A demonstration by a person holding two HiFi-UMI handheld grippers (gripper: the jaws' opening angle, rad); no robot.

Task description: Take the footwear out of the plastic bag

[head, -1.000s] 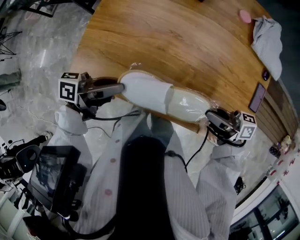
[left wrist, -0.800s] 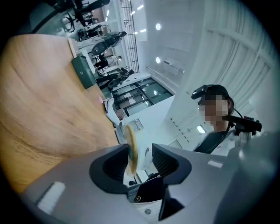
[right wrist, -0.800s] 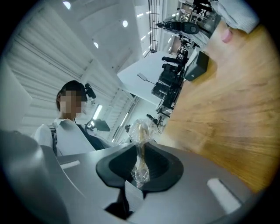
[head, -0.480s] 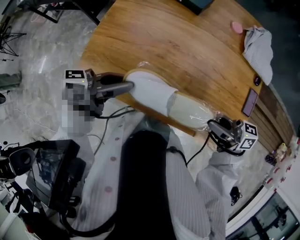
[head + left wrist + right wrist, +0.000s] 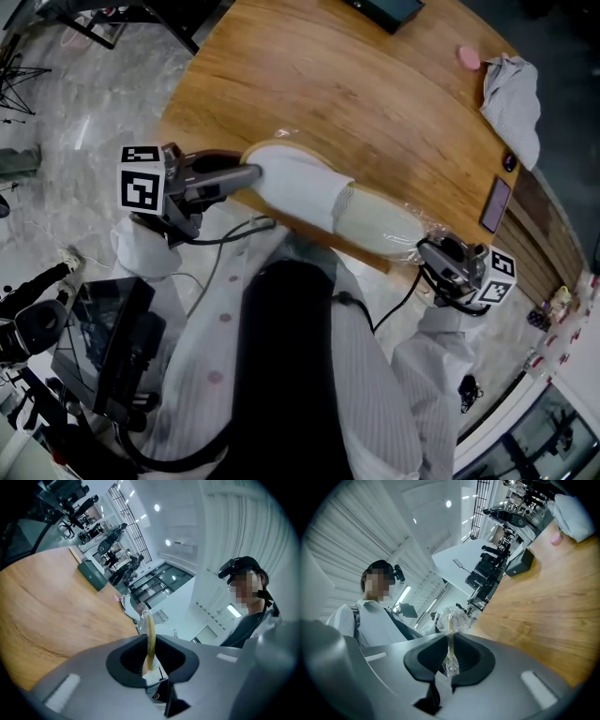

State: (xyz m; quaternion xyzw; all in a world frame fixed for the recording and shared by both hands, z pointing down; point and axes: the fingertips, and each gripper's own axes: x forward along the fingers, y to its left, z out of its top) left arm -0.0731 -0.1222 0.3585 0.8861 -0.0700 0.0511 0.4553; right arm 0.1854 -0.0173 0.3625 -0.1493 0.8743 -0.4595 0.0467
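Closing claws [image 5: 254, 172] [image 5: 423, 251] spread wide, pinching slipper [image 5: 300, 184] and bag [image 5: 410, 211]

Head view: high up, aimed steeply down on wearer's torso [image 5: 300, 375] + near edge of wood table [image 5: 328, 84]. Left gripper view: low, close-in, faces across tabletop, wearer at frame right. Right gripper view: same from opp. end, wearer at left. All 3 share tabletop, dark box [image 5: 384, 11], pink item [image 5: 467, 56], grey cloth [image 5: 511, 98].

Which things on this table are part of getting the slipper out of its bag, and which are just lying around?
Part of the job: slipper, plastic bag.
Just lying about: grey cloth, pink object, phone, dark box.
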